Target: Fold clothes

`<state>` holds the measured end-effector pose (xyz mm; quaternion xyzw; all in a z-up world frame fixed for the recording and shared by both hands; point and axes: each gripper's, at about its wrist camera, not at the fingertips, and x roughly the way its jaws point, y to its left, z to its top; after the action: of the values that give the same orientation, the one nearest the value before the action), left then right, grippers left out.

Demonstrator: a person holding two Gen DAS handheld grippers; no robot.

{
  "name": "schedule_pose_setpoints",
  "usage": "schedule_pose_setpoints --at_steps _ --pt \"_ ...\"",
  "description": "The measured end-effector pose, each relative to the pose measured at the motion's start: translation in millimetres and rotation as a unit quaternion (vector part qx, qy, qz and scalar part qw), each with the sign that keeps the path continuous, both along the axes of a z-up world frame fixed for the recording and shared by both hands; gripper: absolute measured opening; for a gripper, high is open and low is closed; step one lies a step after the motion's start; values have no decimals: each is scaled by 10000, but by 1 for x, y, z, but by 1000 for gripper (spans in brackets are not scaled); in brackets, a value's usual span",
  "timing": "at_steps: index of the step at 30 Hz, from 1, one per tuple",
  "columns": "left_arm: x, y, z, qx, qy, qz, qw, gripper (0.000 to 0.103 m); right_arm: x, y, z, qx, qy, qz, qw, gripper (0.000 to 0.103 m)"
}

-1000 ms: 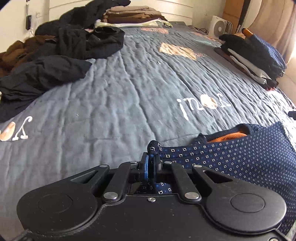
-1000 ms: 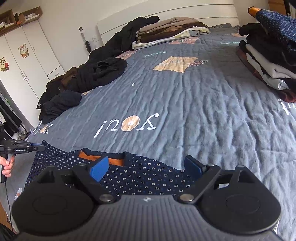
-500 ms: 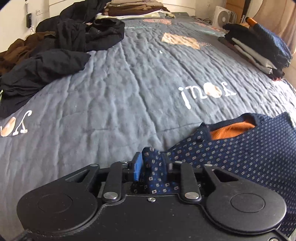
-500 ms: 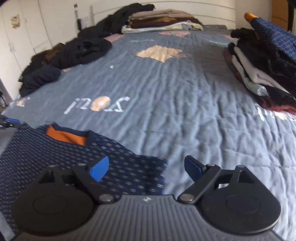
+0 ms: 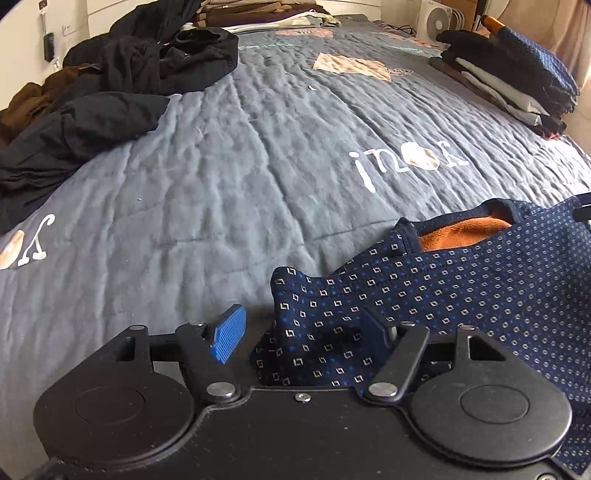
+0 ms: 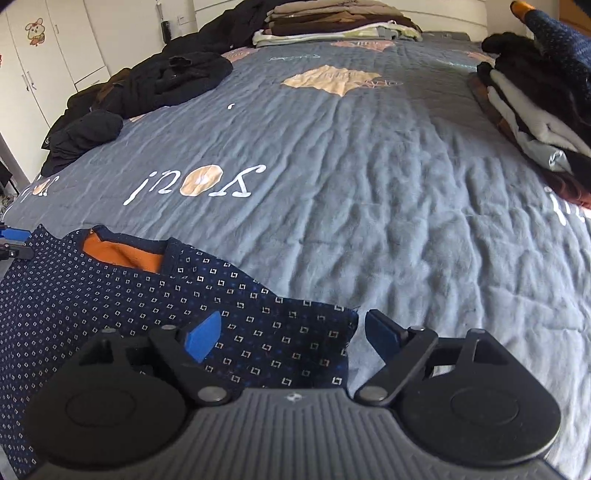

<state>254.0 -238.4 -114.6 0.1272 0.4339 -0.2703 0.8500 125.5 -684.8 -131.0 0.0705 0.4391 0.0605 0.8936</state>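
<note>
A navy patterned garment point(image 5: 461, 295) with an orange lining lies at the near edge of the grey-blue bedspread point(image 5: 258, 155). My left gripper point(image 5: 303, 328) is open, and a bunched corner of the garment rests loose between its fingers. In the right wrist view the same garment point(image 6: 147, 295) spreads to the left with its orange collar showing. My right gripper point(image 6: 291, 332) is open over the garment's right corner, its blue pads apart and not clamping the cloth.
Dark unfolded clothes point(image 5: 110, 96) are heaped along the left of the bed. A folded stack point(image 6: 535, 103) sits at the right edge, another point(image 6: 332, 22) by the headboard. White cupboards point(image 6: 44, 66) stand far left. A fan point(image 5: 436, 22) stands beyond the bed.
My left gripper was shut on the garment's corner and has opened, letting it go. My right gripper has shifted right to the garment's right corner and stayed open.
</note>
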Motion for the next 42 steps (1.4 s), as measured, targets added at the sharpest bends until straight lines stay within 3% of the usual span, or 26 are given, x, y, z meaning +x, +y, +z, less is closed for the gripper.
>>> schedule_pose_setpoints --at_steps 1,3,5,10,16,22,27,29,30,32,34,35,36,38,42 --pt "0 -1 -2 -14 20 -27 10000 57 0 0 -1 21 -11 1 10000 75" --pt "0 -3 -5 -42 59 -80 9999 13 -1 0 -1 47 -58 4 10000 56" --pt "-2 -3 -7 -101 122 -129 9998 9 0 -3 -2 161 -52 -35 9999 9" --pt "-7 2 -5 -296 99 -181 9993 6 1 -8 1 545 -173 -207 9981 7" --pt "0 17 17 -645 -295 82 9974 5 -3 -15 32 1028 -811 -438 9904 6" --pt "10 12 23 -632 -482 106 9968 5 3 -15 41 870 -1162 -595 9876 6" --pt "19 4 -3 -373 -361 207 9984 6 16 -7 13 379 -875 -516 9941 7" --pt "22 0 -17 -184 -110 234 9995 7 16 -5 13 259 -801 -497 9952 12" --pt "22 -1 -20 -108 -50 265 9996 10 15 -4 14 204 -767 -488 9956 16" --pt "17 5 -17 -143 -109 351 9992 23 14 -3 16 94 -699 -471 9964 45" --pt "9 18 -4 -343 -217 423 9983 44 13 -1 19 -16 -632 -454 9970 52" --pt "4 25 6 -431 -295 444 9976 60 12 0 20 -71 -598 -445 9972 58" --pt "-3 33 16 -515 -378 462 9969 66 12 1 21 -126 -564 -437 9974 61" --pt "-20 50 38 -692 -458 306 9961 66 7 2 30 -151 -616 -409 9971 71" --pt "-60 76 71 -651 -260 -379 9968 66 -10 14 68 159 -904 -120 9957 79"
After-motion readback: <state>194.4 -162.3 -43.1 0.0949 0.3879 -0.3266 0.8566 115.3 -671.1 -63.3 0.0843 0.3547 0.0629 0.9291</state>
